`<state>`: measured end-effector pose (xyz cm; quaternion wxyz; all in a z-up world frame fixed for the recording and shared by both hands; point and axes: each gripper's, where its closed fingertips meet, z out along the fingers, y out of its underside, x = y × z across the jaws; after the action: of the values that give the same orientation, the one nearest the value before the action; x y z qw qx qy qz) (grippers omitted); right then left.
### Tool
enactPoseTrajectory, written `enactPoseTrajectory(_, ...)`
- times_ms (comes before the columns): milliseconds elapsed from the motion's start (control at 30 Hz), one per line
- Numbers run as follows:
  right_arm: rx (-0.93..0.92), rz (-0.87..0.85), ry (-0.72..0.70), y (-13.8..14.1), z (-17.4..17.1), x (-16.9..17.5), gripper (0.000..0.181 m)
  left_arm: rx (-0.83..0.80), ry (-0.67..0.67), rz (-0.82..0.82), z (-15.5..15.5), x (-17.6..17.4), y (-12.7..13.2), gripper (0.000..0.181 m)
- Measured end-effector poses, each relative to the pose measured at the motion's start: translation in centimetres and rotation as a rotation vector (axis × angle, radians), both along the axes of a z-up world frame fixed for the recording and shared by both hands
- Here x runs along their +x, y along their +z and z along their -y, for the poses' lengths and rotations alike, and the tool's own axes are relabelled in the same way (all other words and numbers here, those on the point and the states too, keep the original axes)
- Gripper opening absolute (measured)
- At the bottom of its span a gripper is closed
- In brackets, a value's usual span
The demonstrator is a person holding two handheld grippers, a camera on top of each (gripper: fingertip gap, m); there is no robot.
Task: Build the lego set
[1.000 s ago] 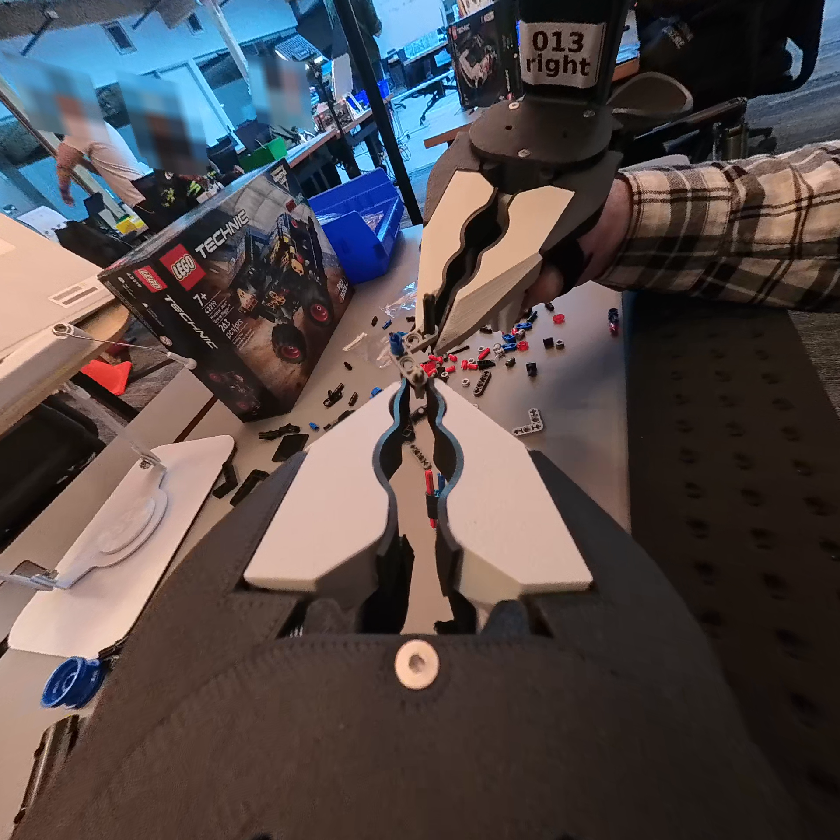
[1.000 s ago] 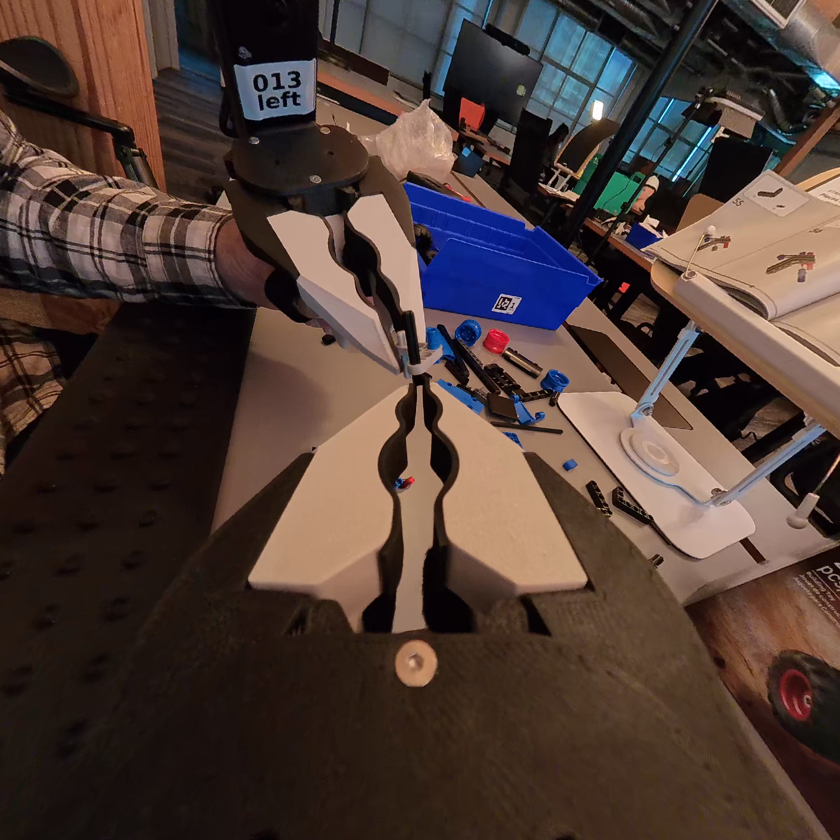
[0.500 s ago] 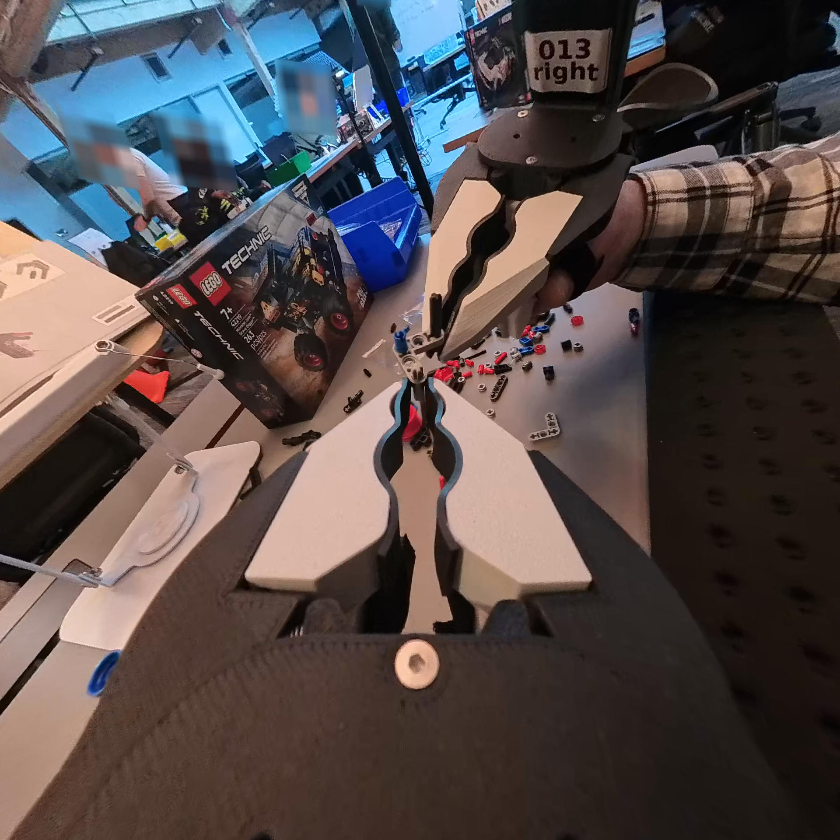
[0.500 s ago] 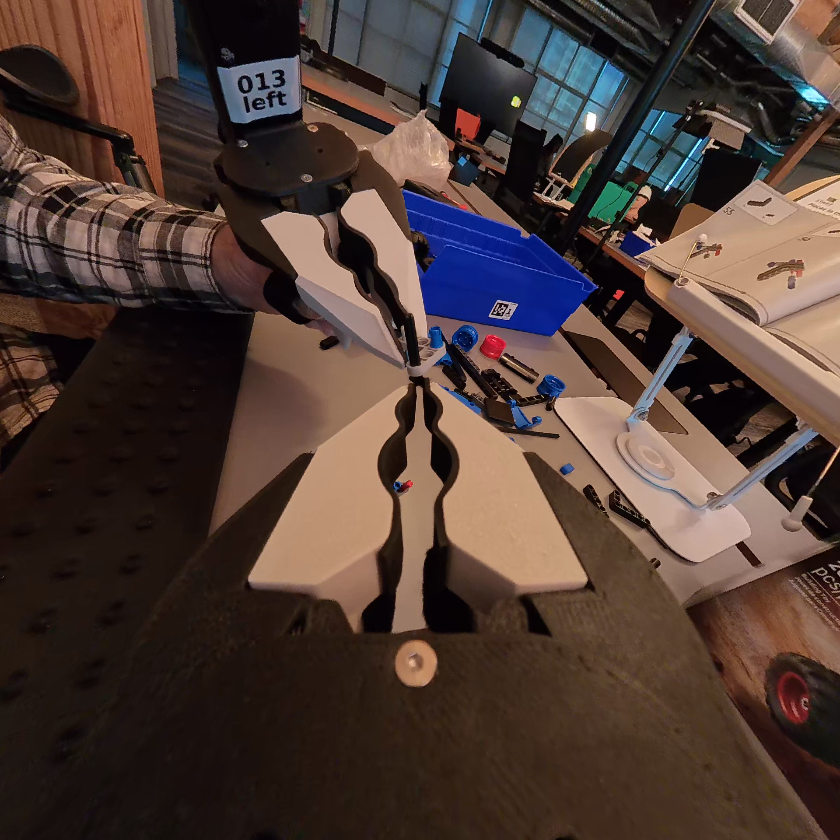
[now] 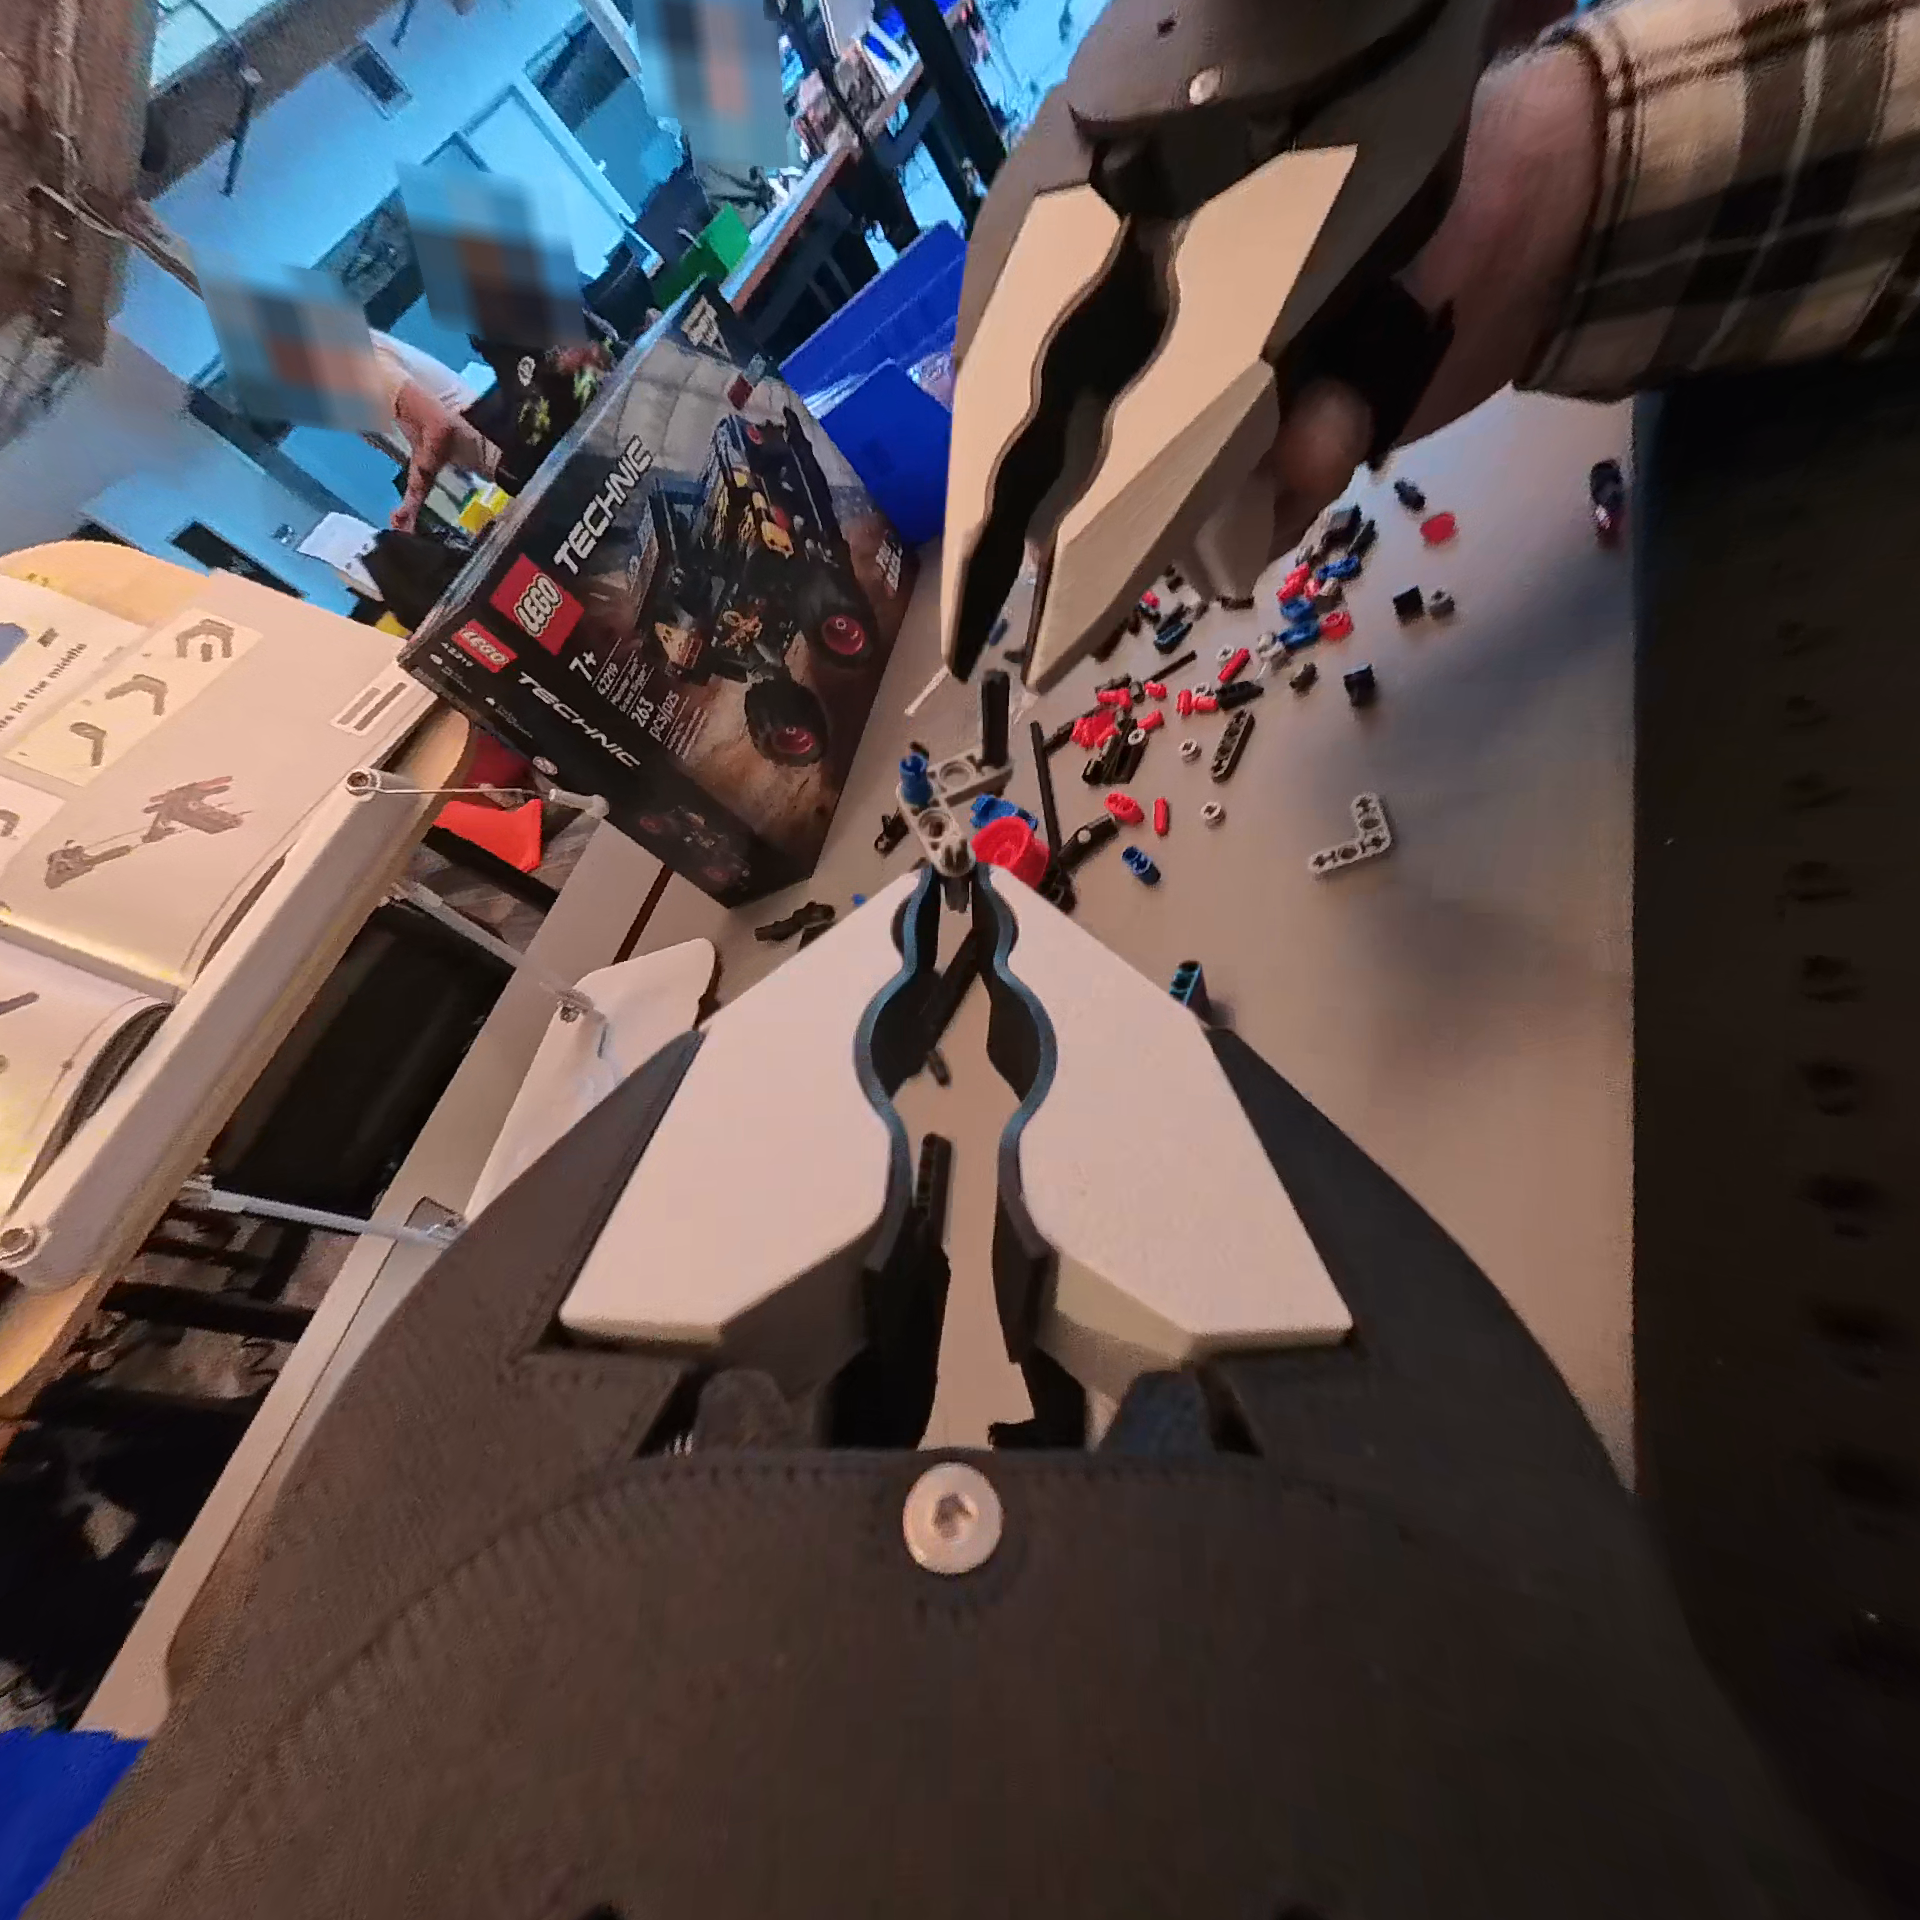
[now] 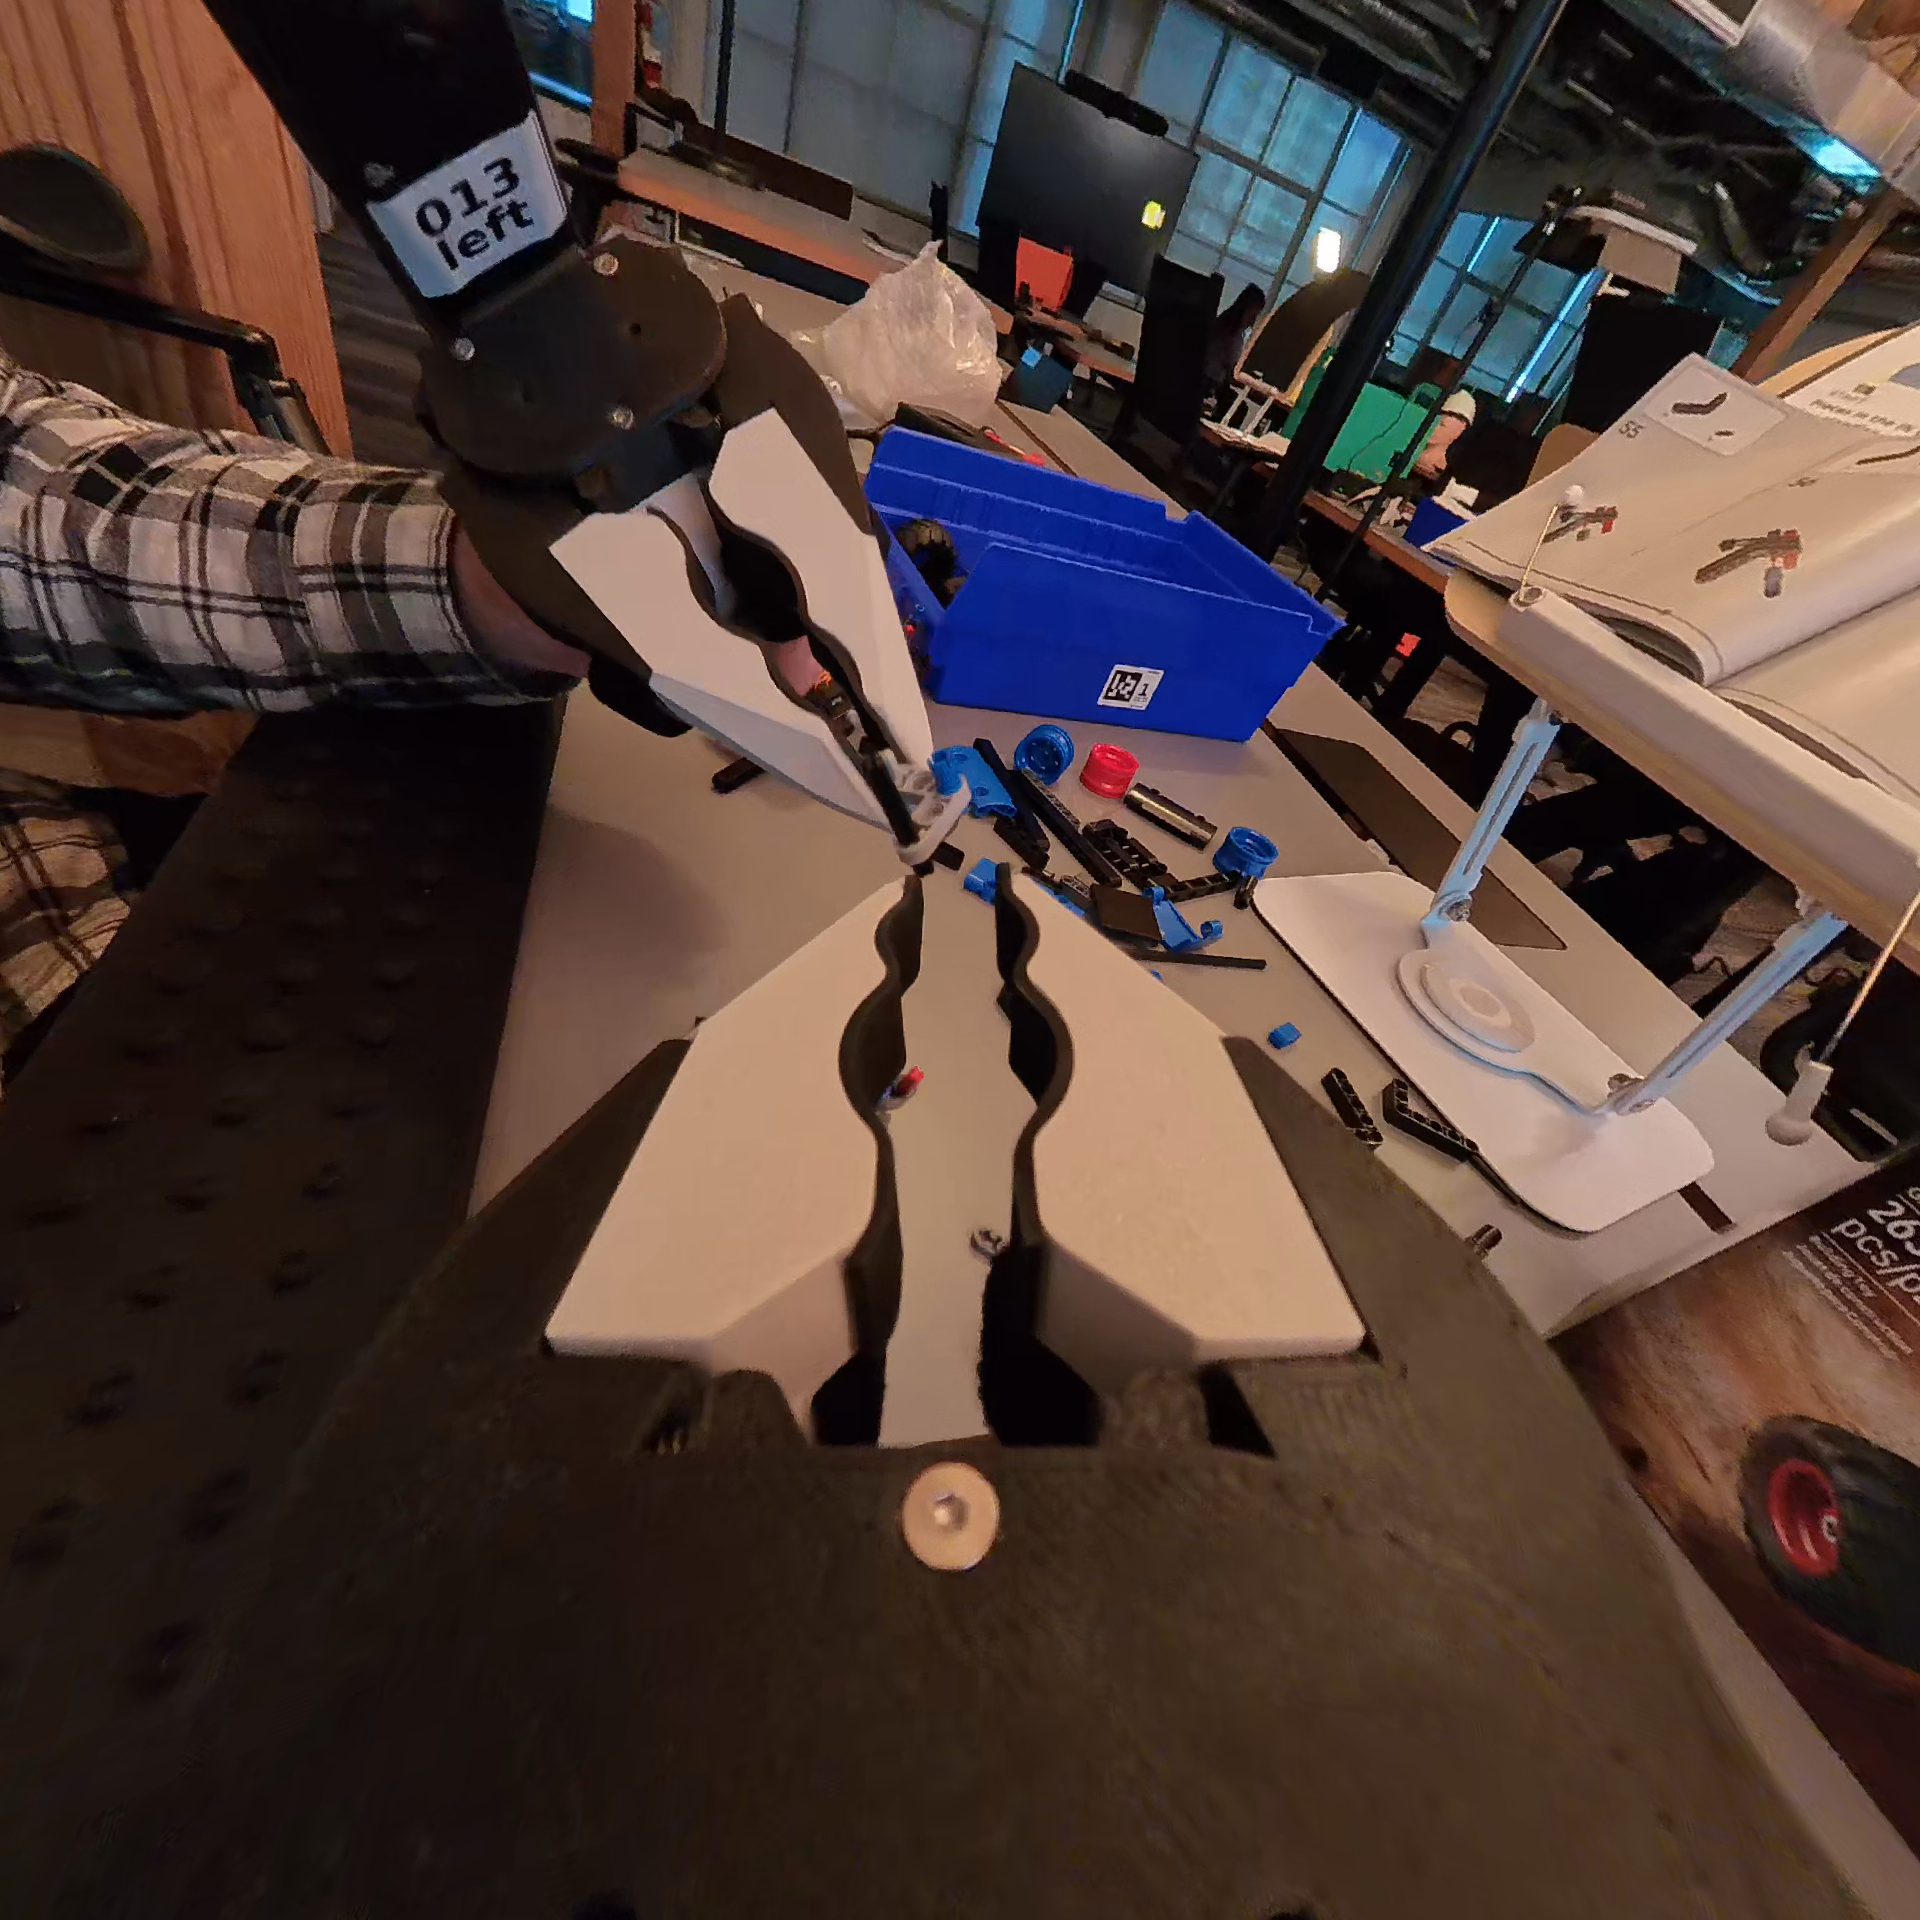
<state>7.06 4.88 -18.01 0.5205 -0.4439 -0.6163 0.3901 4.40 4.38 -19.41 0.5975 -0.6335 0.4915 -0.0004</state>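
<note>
Left wrist view: left tongs (image 5: 951, 878) clamp grey assembly (image 5: 951, 805); right tongs (image 5: 997, 665) parted, just above.

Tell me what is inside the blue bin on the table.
The right wrist view shows the blue bin open on top, with a dark rounded part, perhaps a tyre, in its near-left corner. The left claw and the bin's front wall cover the rest of the floor.

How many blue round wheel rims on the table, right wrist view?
2. One blue round plastic rim sits left of the red round plastic rim, the other by the white stand base. More may be hidden.
</note>
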Motion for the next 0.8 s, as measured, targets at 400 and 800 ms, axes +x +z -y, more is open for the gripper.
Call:
enactPoseTrajectory(400,0.082,0.075,0.009,-1.5,1.4,-1.9,0.004,-0.014,0.035,-0.128,-0.1,0.2,-1.5,0.003)
enactPoseTrajectory(800,0.087,0.093,-0.023,-1.9,0.7,-1.8,0.002,-0.03,0.031,-0.082,0.0,0.1,-1.1,0.004)
